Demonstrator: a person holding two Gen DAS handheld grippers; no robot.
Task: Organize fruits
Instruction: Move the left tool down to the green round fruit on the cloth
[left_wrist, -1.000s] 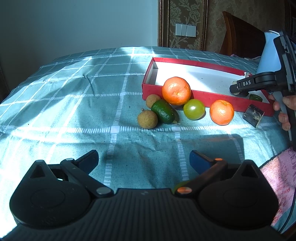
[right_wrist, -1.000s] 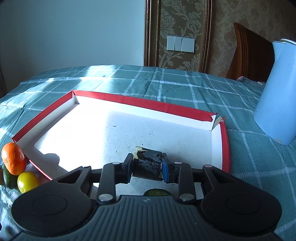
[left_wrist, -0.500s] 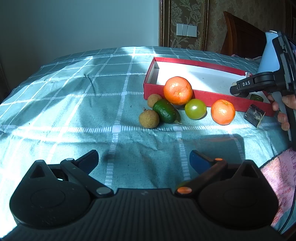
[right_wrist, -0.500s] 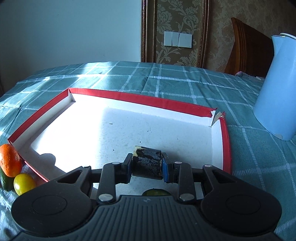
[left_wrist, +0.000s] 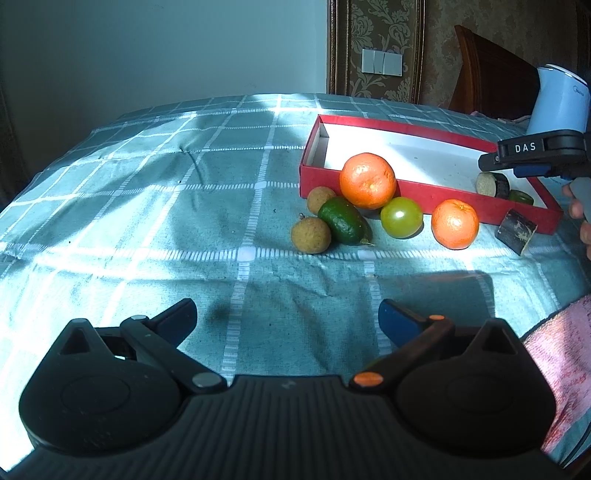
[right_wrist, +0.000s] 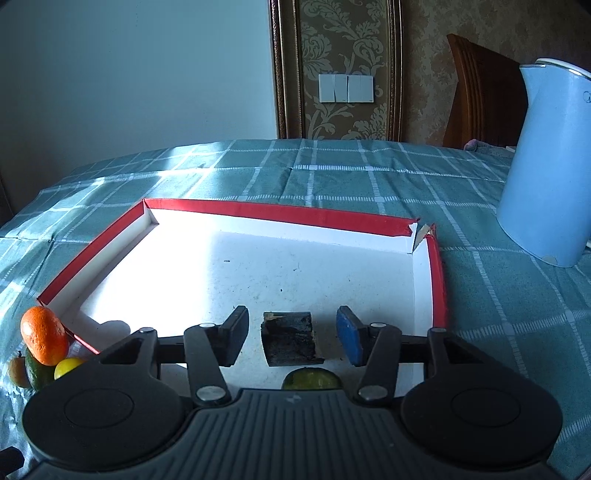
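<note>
A red box (left_wrist: 413, 192) with a white floor (right_wrist: 258, 269) lies on the teal checked cloth. My right gripper (right_wrist: 291, 334) is open over the box's near right corner. A dark cut fruit piece (right_wrist: 290, 338) lies free between its fingers, with a green piece (right_wrist: 312, 380) just behind it. Both show in the left wrist view, dark piece (left_wrist: 493, 183). Outside the box lie a big orange (left_wrist: 367, 181), a small orange (left_wrist: 455, 223), a green tomato (left_wrist: 401, 216), an avocado (left_wrist: 343, 220), two brown longans (left_wrist: 311, 235) and another dark piece (left_wrist: 516, 232). My left gripper (left_wrist: 286, 319) is open and empty.
A light blue kettle (right_wrist: 546, 162) stands right of the box, also in the left wrist view (left_wrist: 559, 99). A pink towel (left_wrist: 557, 354) lies at the near right edge. A wooden chair (right_wrist: 480, 92) stands behind the table.
My right gripper has opened and let go of the dark fruit piece, which now rests on the box floor. The left gripper has barely moved.
</note>
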